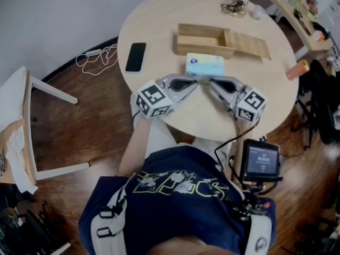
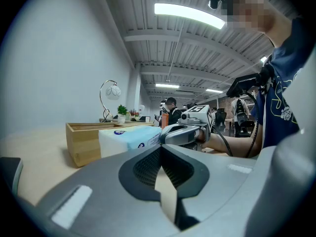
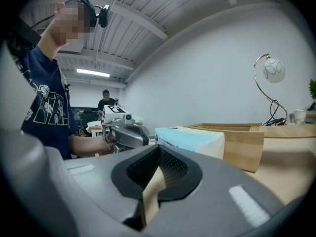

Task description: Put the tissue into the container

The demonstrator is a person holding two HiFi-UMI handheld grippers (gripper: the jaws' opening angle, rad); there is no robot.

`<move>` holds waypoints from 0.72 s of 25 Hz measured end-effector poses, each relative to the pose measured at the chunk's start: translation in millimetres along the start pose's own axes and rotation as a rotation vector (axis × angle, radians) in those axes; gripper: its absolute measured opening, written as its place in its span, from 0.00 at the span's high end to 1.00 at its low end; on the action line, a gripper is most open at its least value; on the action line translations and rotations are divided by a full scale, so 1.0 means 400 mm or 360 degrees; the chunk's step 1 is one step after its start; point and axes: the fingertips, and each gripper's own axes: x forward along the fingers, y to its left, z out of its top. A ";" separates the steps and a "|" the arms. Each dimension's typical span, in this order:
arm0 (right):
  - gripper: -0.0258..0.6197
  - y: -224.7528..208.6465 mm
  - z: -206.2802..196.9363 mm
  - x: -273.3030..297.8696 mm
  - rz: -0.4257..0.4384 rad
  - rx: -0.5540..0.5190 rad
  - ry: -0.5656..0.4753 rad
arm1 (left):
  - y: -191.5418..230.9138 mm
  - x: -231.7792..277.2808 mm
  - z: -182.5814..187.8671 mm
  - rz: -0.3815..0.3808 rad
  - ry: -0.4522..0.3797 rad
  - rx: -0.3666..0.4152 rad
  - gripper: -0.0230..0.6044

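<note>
Round worktop (image 1: 159,20) of pale wood over a dark plank floor (image 1: 79,116), close to a plain white wall.

- Wooden container (image 1: 204,40) sits on the far half, open on top. Its flat lid (image 1: 251,44) lies out to the right side.
- Tissue pack (image 1: 204,66), white and light blue, lies flat on the worktop just in front of the container, outside it. Cannot tell if the two touch.
- Black phone (image 1: 136,56) lies left of the container, well apart from it.
- A tangle of dark cable (image 1: 235,6) sits at the far edge.
- On the floor: a white cable (image 1: 98,54) at left and a pale chair (image 1: 32,126) further left.
- An orange bottle (image 1: 297,69) lies off the right edge.

Left gripper (image 1: 194,84) and right gripper (image 1: 211,84) rest low over the near half, tips angled toward each other just short of the tissue pack. On both, the fingers (image 2: 140,168) are pressed fully together with nothing between them.

Room in the gripper views: ribbed ceiling with strip lights (image 2: 190,15), a curved lamp (image 3: 269,75) beyond the container, and people at desks far back.
</note>
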 end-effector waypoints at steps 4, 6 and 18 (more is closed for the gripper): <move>0.95 0.000 -0.005 0.004 0.0005 0.0004 0.0004 | 0.003 0.001 -0.002 -0.0008 -0.0009 0.0014 0.96; 0.95 -0.007 0.000 0.005 0.0006 -0.0007 -0.0009 | 0.009 0.005 -0.002 -0.0009 -0.0010 0.0024 0.96; 0.95 -0.020 -0.012 0.031 -0.0053 0.0007 0.0063 | 0.029 -0.002 -0.034 -0.0022 0.0045 -0.0013 0.96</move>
